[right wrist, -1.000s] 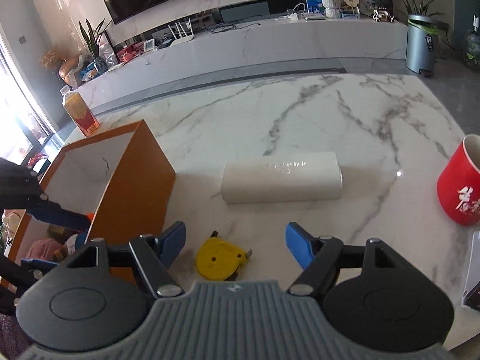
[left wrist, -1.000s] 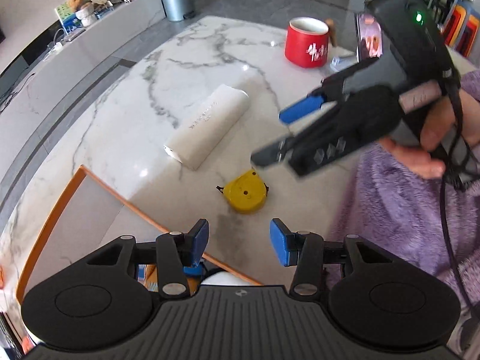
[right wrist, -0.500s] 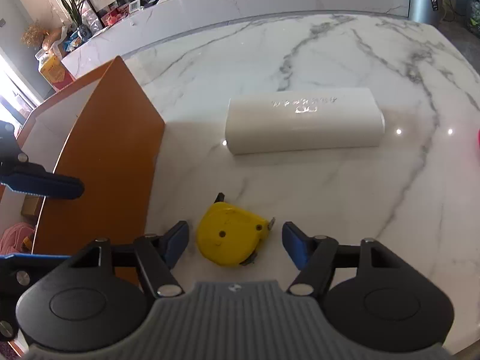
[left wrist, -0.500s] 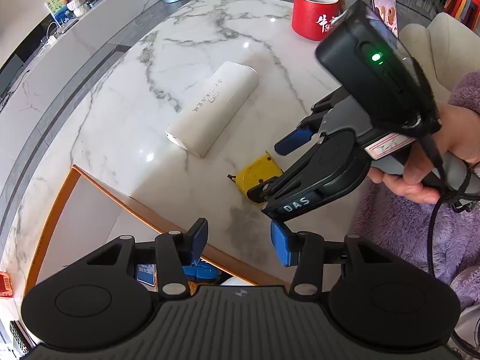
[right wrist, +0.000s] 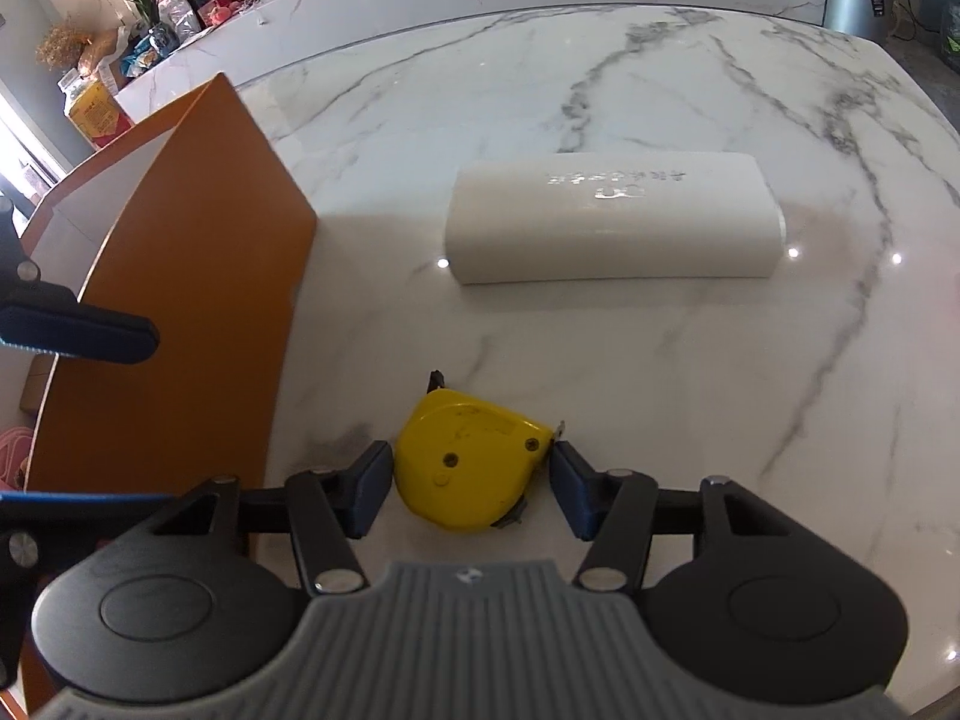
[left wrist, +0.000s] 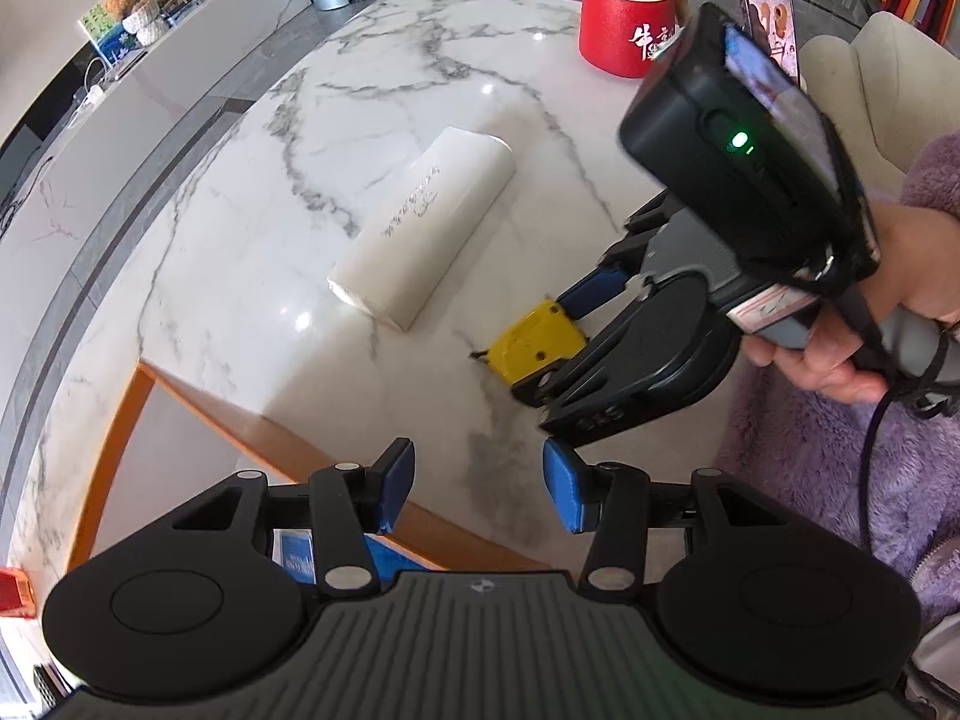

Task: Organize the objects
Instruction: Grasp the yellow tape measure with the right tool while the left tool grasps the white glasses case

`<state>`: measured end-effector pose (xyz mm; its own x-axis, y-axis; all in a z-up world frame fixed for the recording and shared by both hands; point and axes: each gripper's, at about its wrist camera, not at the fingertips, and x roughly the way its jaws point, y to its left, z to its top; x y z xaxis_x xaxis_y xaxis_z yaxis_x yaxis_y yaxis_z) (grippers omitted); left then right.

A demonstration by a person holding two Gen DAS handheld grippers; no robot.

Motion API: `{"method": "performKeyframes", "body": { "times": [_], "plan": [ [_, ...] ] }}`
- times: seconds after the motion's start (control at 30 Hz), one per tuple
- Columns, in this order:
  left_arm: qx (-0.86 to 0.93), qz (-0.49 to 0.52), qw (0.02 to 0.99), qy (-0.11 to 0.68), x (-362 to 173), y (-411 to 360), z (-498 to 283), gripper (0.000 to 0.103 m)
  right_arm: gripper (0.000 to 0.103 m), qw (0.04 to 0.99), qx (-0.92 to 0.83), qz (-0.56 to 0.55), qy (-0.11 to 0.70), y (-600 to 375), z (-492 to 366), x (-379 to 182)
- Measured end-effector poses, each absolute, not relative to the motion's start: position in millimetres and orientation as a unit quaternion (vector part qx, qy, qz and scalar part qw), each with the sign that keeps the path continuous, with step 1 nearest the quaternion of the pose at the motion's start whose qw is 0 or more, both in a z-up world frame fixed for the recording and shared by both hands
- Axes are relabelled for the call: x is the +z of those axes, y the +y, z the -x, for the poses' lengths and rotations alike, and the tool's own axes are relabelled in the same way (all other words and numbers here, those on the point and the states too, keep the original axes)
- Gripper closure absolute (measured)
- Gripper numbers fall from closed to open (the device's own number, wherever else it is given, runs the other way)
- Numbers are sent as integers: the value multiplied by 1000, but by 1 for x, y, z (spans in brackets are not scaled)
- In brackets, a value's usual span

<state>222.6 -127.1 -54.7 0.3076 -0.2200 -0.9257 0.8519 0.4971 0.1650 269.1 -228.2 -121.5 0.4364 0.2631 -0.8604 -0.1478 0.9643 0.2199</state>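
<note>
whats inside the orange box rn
Mostly hidden. In the left wrist view the left gripper covers the orange box opening; only a blue packet shows. The right wrist view shows something pink and bare white inner wall.

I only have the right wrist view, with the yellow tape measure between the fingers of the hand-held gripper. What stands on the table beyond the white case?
Observer: A red mug stands beyond the white case.
Reviewer: What about the other gripper?
Observer: The left hand-held gripper is open and empty, above the orange box rim.
Reviewer: Anything inside that box?
Observer: Blue packaging shows under its finger; I cannot tell what it is.
</note>
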Motion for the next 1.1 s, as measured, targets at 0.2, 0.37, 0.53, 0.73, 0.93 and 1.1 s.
{"method": "performKeyframes", "body": {
  "times": [0.2,0.37,0.53,0.73,0.93,1.1],
  "plan": [
    [-372,-376,733,427,-64,-154,-241,46,43,855,67,-66,510,-272,-280,-119],
    [-391,-414,723,392,-78,-187,-264,34,43,872,9,-84,483,-310,-285,-121],
    [-403,-429,709,388,-101,-218,-293,30,43,878,-1,-123,463,-331,-281,-126],
    [-412,-437,691,402,-125,-241,-315,30,43,888,3,-113,446,-330,-280,-129],
    [-427,-454,677,392,-136,-253,-324,24,41,896,8,-86,436,-325,-285,-131],
    [-442,-445,664,408,-141,-261,-339,19,39,897,16,-93,431,-327,-285,-132]
  ]
}}
